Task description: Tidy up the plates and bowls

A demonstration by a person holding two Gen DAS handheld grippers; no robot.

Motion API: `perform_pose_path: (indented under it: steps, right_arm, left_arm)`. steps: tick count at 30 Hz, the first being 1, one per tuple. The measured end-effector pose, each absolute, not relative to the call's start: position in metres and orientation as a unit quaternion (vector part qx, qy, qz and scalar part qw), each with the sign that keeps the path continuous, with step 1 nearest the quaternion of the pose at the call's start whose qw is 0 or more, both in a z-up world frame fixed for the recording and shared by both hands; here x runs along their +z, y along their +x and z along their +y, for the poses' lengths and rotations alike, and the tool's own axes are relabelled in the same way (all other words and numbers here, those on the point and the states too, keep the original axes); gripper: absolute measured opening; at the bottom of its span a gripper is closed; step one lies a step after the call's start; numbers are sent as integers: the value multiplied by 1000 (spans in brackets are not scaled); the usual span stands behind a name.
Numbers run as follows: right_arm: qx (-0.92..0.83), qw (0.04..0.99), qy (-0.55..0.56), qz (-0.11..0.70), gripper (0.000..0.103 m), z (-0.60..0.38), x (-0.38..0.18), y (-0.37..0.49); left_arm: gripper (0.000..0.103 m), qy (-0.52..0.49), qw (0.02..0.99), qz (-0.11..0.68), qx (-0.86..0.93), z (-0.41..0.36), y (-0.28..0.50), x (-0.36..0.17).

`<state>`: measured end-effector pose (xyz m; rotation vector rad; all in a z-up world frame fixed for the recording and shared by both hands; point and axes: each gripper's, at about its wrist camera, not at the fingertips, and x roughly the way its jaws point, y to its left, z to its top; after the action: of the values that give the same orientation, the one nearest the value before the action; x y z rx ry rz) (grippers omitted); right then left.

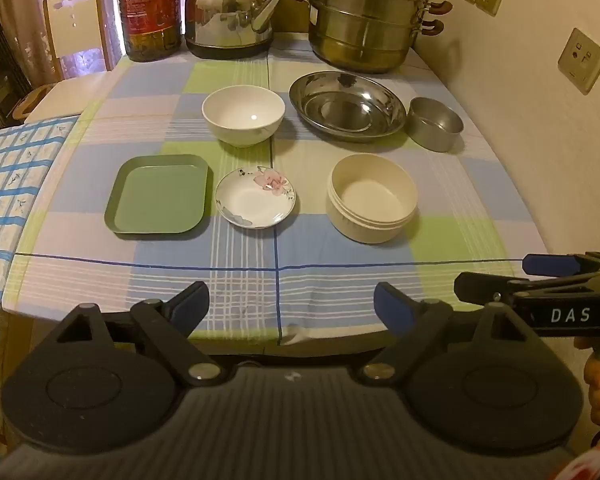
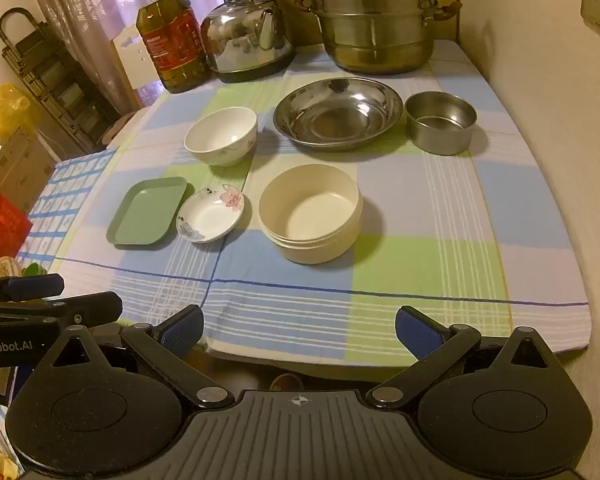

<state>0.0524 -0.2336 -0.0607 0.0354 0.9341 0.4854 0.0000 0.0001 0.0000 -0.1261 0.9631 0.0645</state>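
Note:
On the checked tablecloth lie a green square plate (image 1: 158, 195) (image 2: 148, 213), a small flowered saucer (image 1: 255, 198) (image 2: 211, 213), a cream round bowl (image 1: 372, 198) (image 2: 310, 212), a white bowl (image 1: 243, 115) (image 2: 221, 135), a wide steel dish (image 1: 347, 106) (image 2: 338, 113) and a small steel bowl (image 1: 435, 123) (image 2: 441, 122). My left gripper (image 1: 292, 306) hangs open over the near table edge, nothing between its fingers. My right gripper (image 2: 299, 330) is open too, at the near edge, empty. Each gripper shows at the side of the other's view.
A steel steamer pot (image 1: 366, 20) (image 2: 374, 20), a kettle (image 1: 232, 12) (image 2: 248, 36) and an oil bottle (image 1: 148, 8) (image 2: 172, 40) stand along the far edge. The wall with sockets (image 1: 582, 60) runs along the right. A chair (image 1: 76, 24) stands far left.

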Motion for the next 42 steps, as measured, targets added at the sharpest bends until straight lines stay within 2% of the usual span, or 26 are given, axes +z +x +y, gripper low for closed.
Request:
perform_pose_path:
  steps: [42]
  right_arm:
    - [231,864,16,447,102,-239,-59,56]
  left_arm:
    - [88,-66,881,467,31,4,1,-5]
